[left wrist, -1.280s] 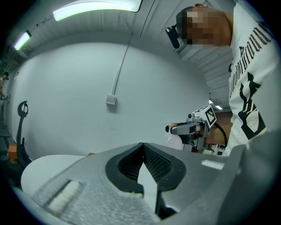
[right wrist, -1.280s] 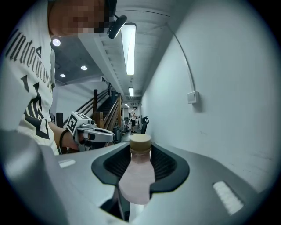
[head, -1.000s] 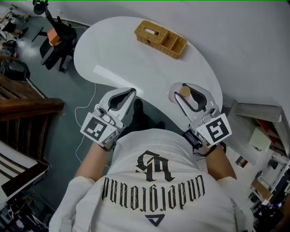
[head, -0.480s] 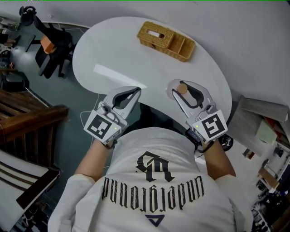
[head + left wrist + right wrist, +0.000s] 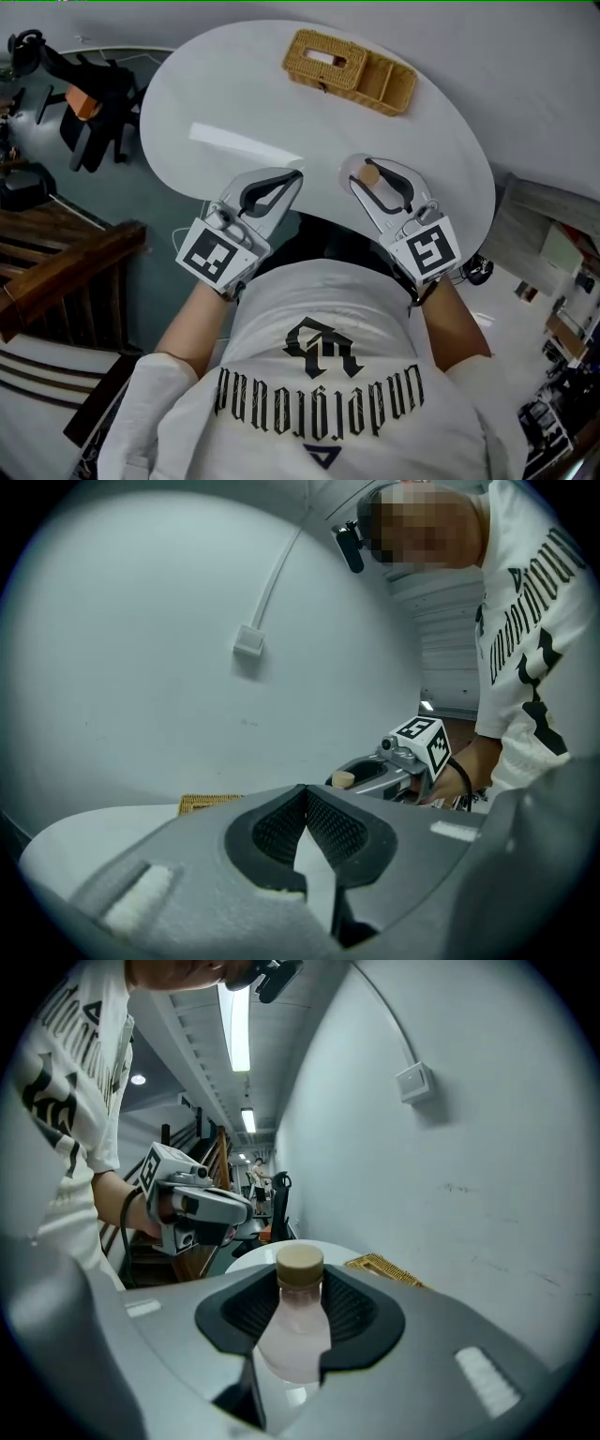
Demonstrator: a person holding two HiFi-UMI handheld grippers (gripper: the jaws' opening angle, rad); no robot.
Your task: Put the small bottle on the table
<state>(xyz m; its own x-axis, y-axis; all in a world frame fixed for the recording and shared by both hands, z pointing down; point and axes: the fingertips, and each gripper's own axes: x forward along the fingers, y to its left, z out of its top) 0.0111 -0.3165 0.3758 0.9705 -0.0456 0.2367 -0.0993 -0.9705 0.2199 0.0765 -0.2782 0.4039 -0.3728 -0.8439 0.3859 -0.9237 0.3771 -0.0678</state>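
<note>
While the small bottle (image 5: 296, 1335) is pinched at its shoulder between the pads of the right gripper (image 5: 300, 1286), with its tan cap standing just above them and its pale body hanging below, the likeliest trouble is a slip. The pads meet a smooth, rounded taper, so a jolt could let the bottle slide down and out.

From the head view this gripper sits over the near rim of the white table (image 5: 234, 103). A bottle set down this close to the edge could topple back off it. The jaws hide the bottle's base, so I cannot tell how far it is above the surface, and letting go too high would tip it.

The left gripper (image 5: 292, 180), pressed together on nothing, waits just beside the right gripper. The wicker basket (image 5: 352, 72) lies well ahead of both, so a collision there seems unlikely.
</note>
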